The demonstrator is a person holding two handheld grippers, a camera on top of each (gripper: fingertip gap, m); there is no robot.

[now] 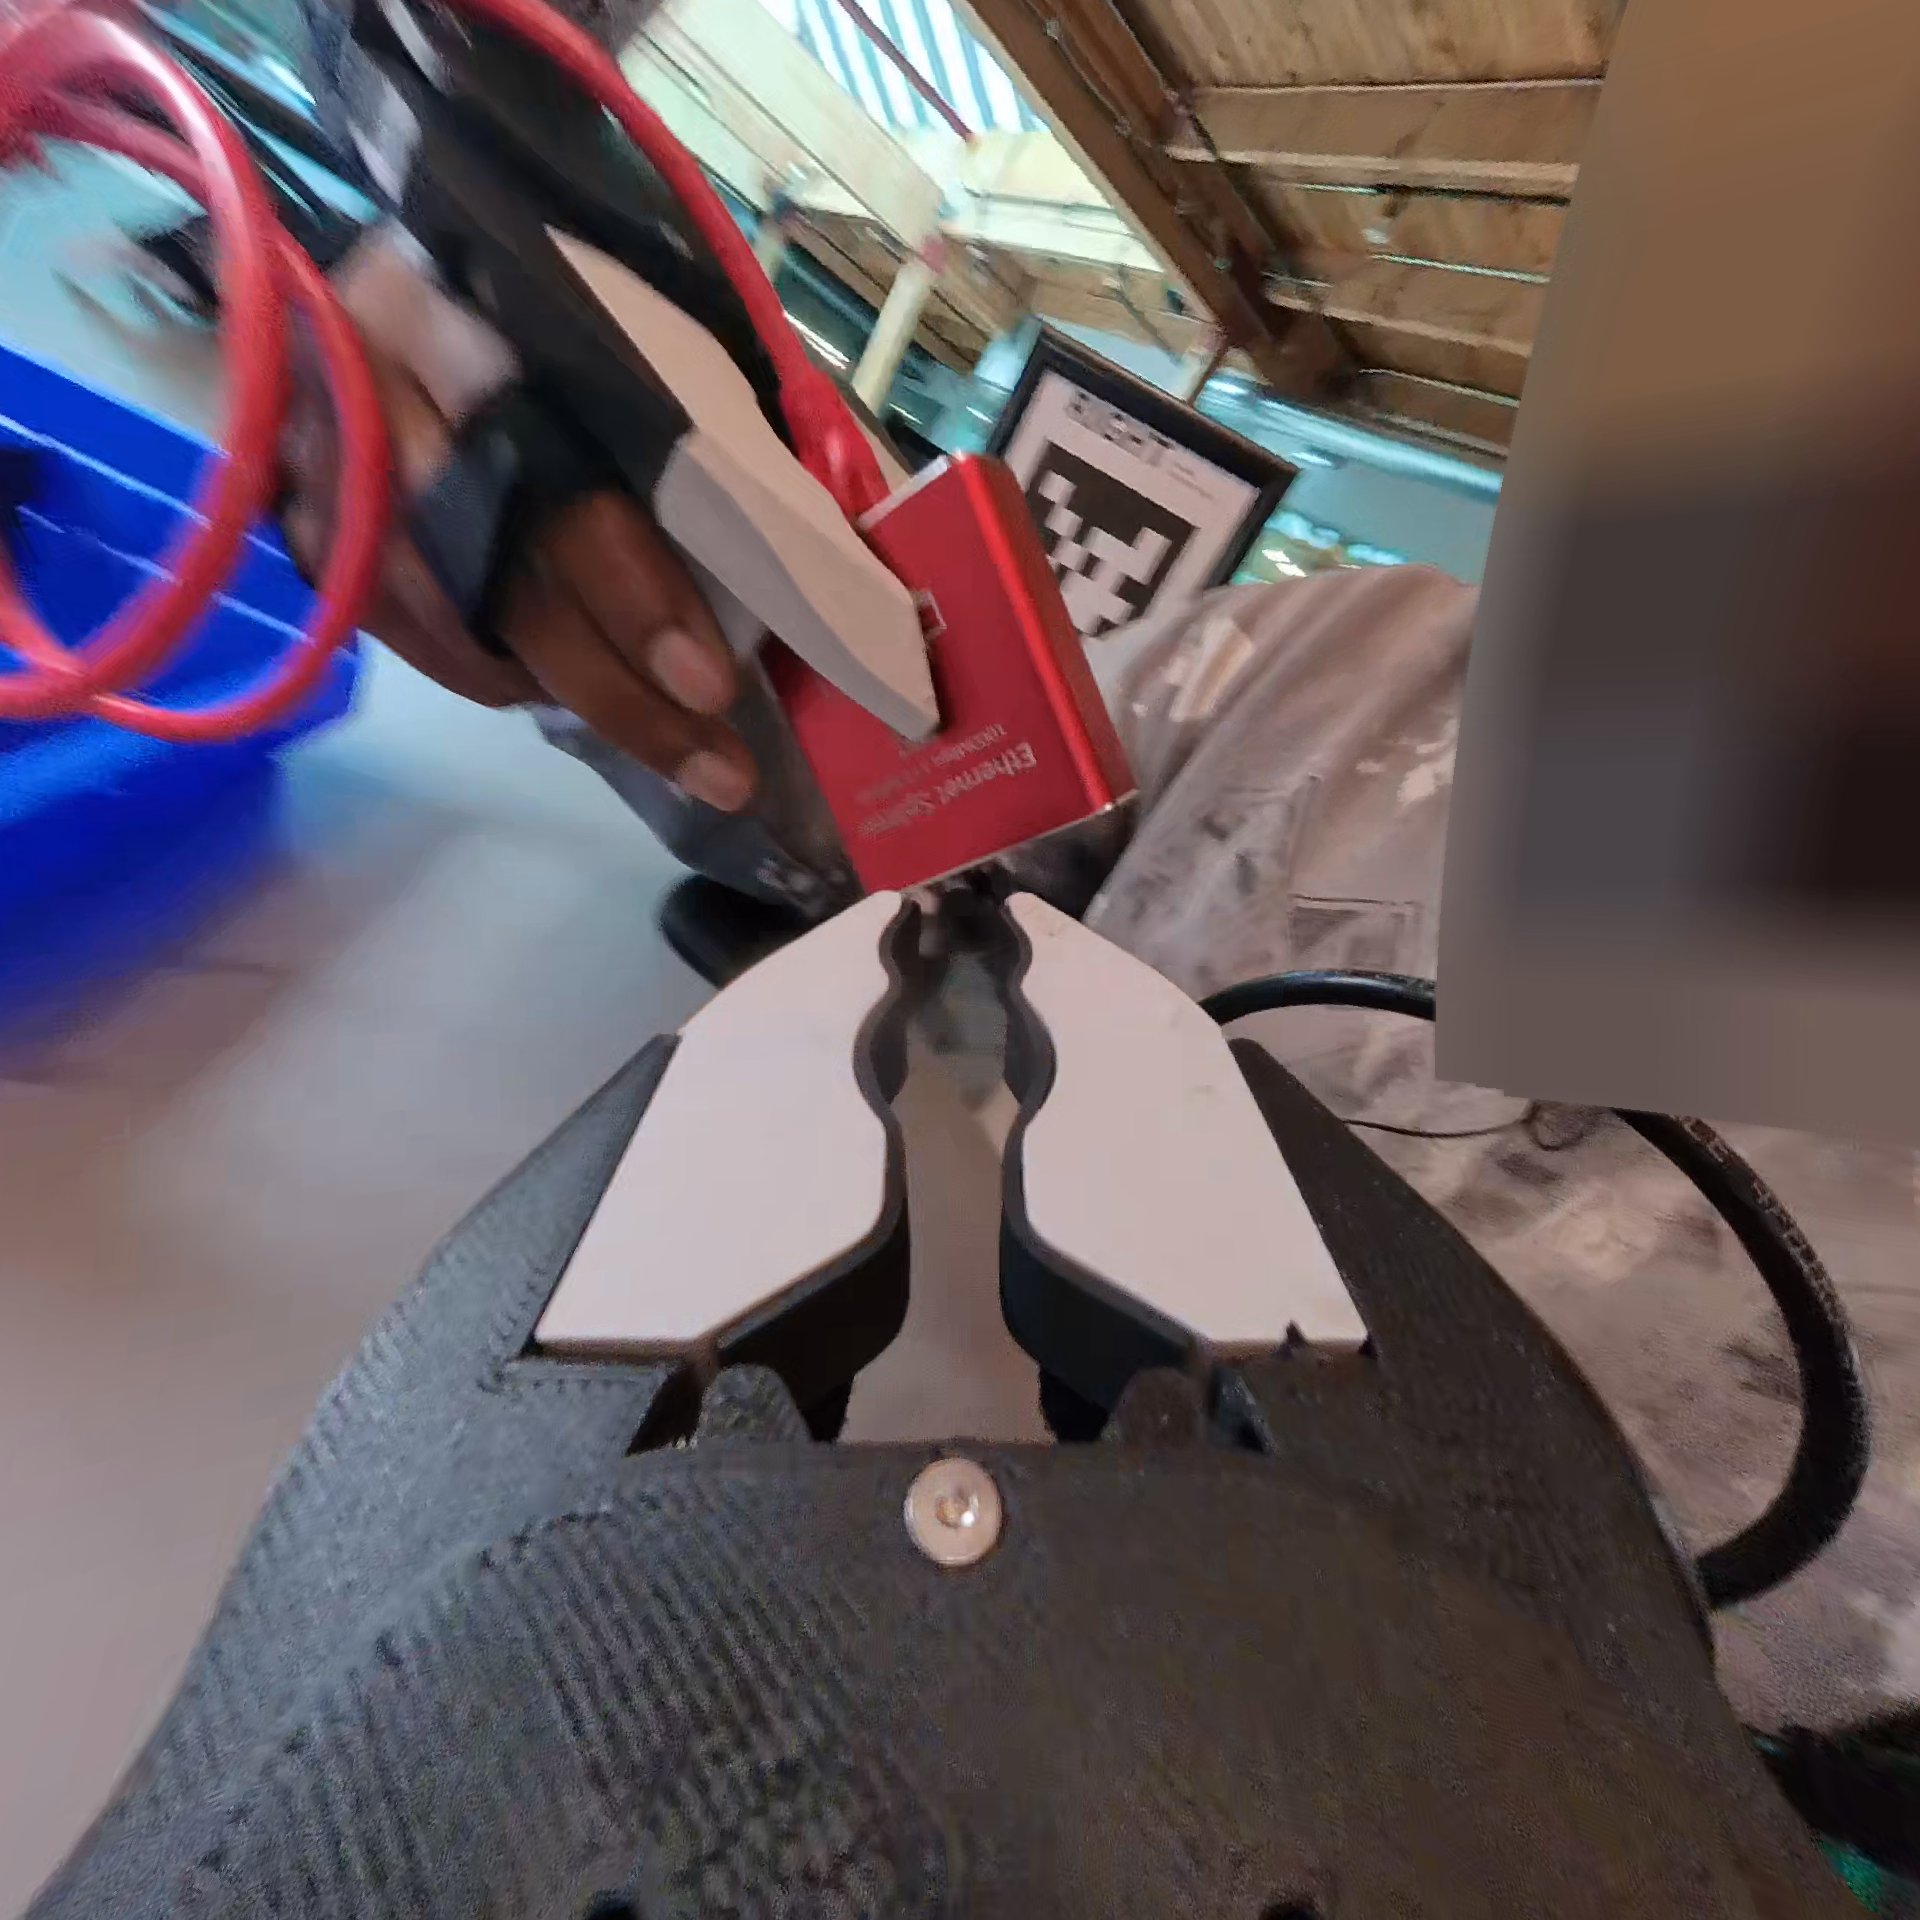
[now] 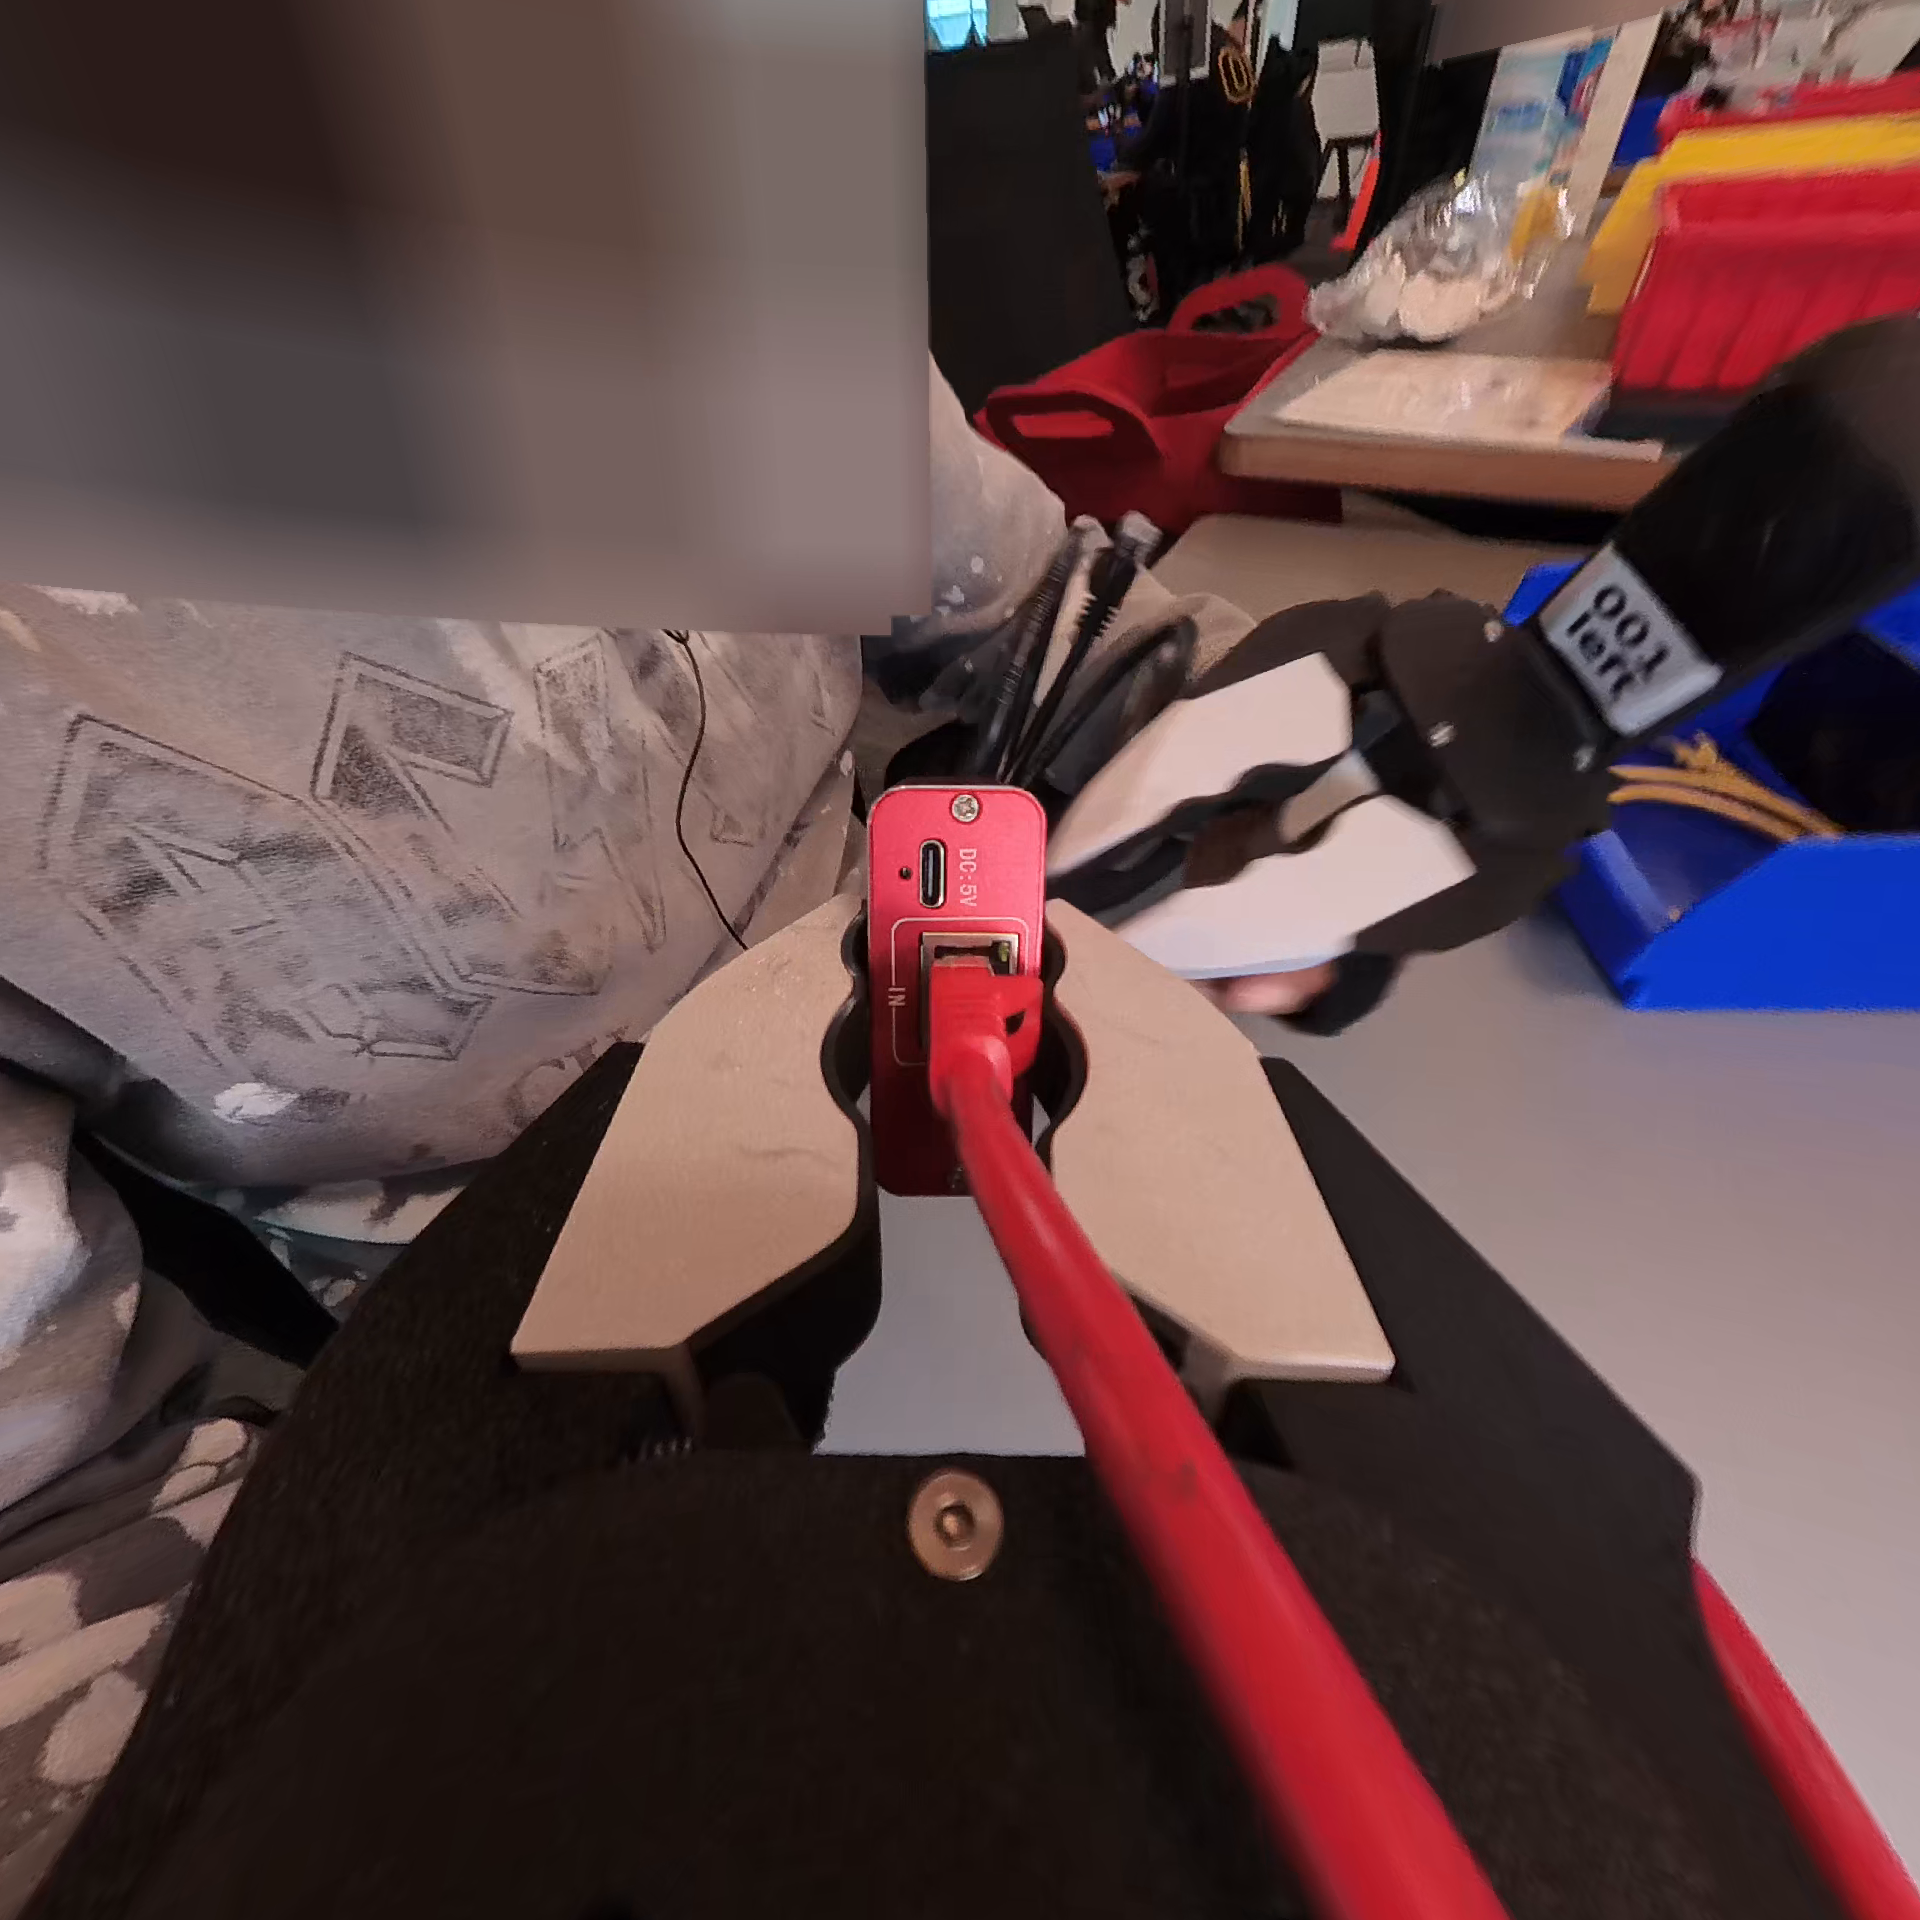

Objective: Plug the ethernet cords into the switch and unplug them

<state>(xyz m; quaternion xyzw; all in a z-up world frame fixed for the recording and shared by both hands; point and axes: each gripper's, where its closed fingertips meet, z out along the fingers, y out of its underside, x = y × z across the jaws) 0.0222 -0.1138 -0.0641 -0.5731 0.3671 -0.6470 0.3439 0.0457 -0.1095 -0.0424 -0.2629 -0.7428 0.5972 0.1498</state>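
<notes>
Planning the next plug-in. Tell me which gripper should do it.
Left. The left gripper pinches a dark plug at the small red metal switch box's near end; the right gripper is occupied clamping that box, red ethernet cord already in.

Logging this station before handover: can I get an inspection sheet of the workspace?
Surface: pale grey table, bare near the work.
Job's things: red switch held off the table, red ethernet cord plugged into its port.
Clutter: blue bin, red bag.
Grippers: right tongs shut on the switch; left tongs nearly shut at its far end, contents unclear.
Cables: black cable by the person's clothing.
Surroundings: stacked coloured bins.
</notes>
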